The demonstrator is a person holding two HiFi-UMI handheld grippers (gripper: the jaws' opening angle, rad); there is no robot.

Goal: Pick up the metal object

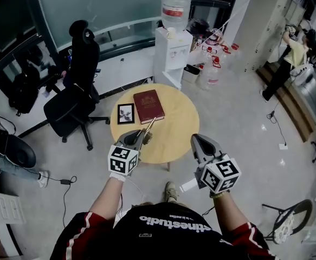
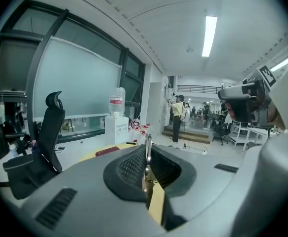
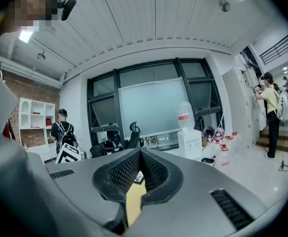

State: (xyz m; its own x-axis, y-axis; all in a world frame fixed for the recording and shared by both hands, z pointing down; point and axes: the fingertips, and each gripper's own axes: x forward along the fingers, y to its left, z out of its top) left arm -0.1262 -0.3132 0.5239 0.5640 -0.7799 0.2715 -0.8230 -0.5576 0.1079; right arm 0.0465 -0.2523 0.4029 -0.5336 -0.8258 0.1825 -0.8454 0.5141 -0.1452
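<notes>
The metal object [image 1: 148, 128] is a thin, flat, shiny strip. It sticks out from my left gripper [image 1: 141, 137], which is shut on it above the near left edge of the round yellow table [image 1: 182, 124]. In the left gripper view the metal object [image 2: 147, 149] stands edge-on between the ribbed pads of the left gripper [image 2: 147, 158], raised off the table. My right gripper [image 1: 197, 140] hovers at the table's near right edge. In its own view the right gripper [image 3: 140, 154] has its jaw tips touching and holds nothing.
A dark red book [image 1: 148, 105] and a small framed picture [image 1: 126, 113] lie on the table's far left side. A black office chair [image 1: 73, 99] stands to the left and a water dispenser [image 1: 171, 53] behind. A person [image 1: 285, 64] stands far right.
</notes>
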